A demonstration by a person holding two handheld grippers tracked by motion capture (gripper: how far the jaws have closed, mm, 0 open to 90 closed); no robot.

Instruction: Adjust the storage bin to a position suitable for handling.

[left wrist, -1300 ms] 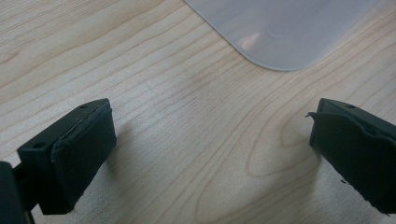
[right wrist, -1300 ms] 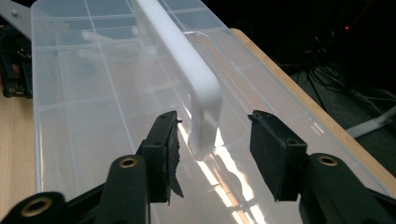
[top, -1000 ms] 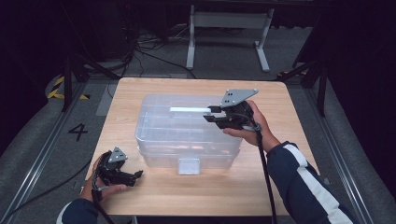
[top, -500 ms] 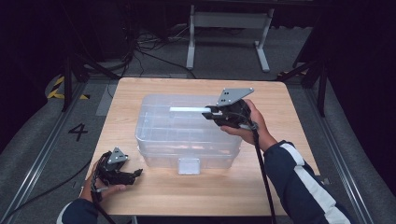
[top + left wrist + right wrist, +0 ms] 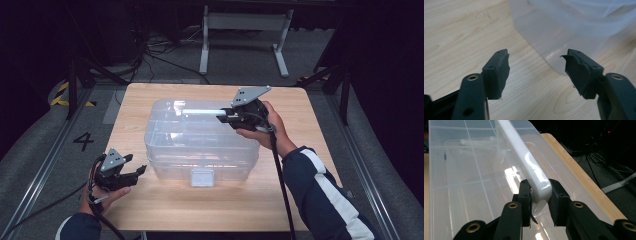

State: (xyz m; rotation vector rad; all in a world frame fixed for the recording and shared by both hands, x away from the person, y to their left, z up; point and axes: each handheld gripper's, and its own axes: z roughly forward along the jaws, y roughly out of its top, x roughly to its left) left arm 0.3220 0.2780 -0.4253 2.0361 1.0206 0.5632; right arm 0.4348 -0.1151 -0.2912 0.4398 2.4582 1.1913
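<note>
A clear plastic storage box (image 5: 200,145) with its lid on stands in the middle of the wooden table (image 5: 300,200). A white bar handle (image 5: 200,111) runs along the far side of the lid. My right gripper (image 5: 222,116) is shut on the right end of that handle (image 5: 524,157), one pad on each side (image 5: 539,192). My left gripper (image 5: 141,170) hovers by the box's near left corner (image 5: 564,32). Its jaws (image 5: 536,65) have just been closing, stand apart, and have only bare table between them.
A small latch tab (image 5: 202,177) sits on the box's front wall. Bare table lies in front of and to the right of the box. Behind the table stands a grey metal frame (image 5: 240,30) with cables on the floor. A "4" mark (image 5: 83,141) is on the floor at left.
My left gripper has risen a little off the table and its jaws have narrowed. The right gripper has stayed on the white handle.
</note>
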